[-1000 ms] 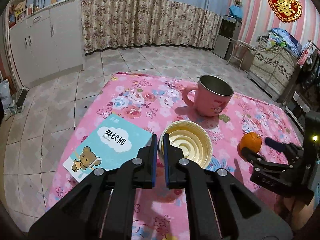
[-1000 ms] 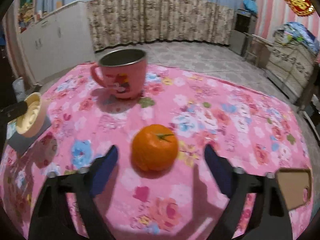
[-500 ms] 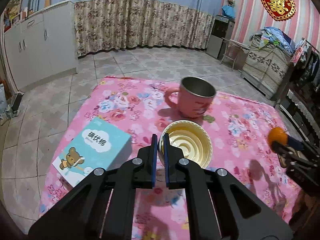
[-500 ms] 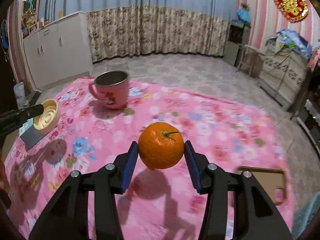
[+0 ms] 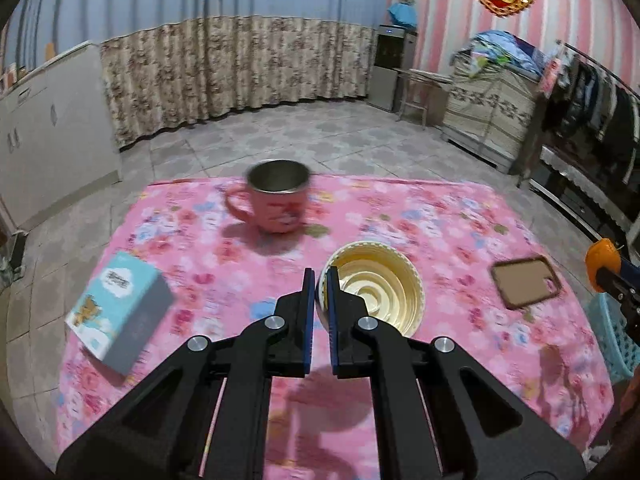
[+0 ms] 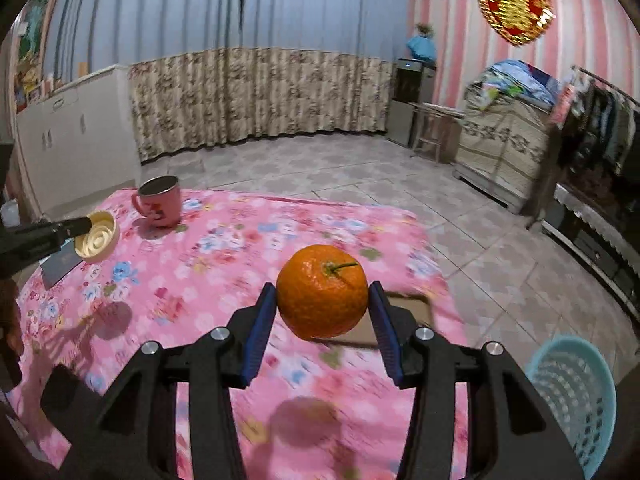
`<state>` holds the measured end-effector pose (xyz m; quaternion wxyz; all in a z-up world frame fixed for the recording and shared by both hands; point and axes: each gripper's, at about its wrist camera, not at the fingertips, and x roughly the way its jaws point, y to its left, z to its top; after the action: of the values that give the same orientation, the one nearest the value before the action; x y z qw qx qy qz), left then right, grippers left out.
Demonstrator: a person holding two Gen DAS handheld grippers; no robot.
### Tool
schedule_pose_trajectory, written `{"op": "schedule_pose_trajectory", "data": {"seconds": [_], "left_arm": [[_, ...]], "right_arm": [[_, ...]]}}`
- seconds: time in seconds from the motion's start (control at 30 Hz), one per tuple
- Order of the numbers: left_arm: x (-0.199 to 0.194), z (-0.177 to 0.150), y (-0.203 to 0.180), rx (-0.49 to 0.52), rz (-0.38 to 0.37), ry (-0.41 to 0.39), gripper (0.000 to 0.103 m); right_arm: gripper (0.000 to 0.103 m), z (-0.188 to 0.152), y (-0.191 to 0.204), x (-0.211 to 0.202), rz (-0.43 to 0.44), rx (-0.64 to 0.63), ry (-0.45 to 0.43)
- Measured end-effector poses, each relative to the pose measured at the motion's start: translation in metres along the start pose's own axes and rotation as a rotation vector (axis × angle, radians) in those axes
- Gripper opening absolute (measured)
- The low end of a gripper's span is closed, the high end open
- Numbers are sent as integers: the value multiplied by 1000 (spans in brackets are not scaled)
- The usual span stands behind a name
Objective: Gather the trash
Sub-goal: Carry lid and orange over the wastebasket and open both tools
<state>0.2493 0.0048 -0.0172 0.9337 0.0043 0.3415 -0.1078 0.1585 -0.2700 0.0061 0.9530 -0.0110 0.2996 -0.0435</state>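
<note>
Carrying both finds clear of the pink floral worktop [image 6: 224,248], the right tool [image 6: 322,303] gripped the round orange tangerine [image 6: 322,292] at centre frame, while the left tool [image 5: 321,294] pinched the rim of the cream ribbed plastic lid [image 5: 376,288]. A second earlier the tangerine sat on the cloth between spread fingers; now the pale blue slatted basket [image 6: 576,396] showed lower right, probably the drop point.

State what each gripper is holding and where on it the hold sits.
The left gripper pinches the cream lid by its rim. The right gripper clamps the orange across its sides.
</note>
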Motion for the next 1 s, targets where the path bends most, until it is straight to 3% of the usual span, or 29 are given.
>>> {"op": "schedule_pose_trajectory", "data": {"seconds": [0.37,0.67,1.0], "left_arm": [[4,-19,-110,54,-135,45,5],[7,-23,-235,148,-299,54,5],[4,-38,-356,288,-422,62,5]], "right_arm": [[47,-45,-111,-23,-143,102,54],[47,-81,-200,-47,-294,221,81],[47,-100,-251,-62,-355,309,86]]}}
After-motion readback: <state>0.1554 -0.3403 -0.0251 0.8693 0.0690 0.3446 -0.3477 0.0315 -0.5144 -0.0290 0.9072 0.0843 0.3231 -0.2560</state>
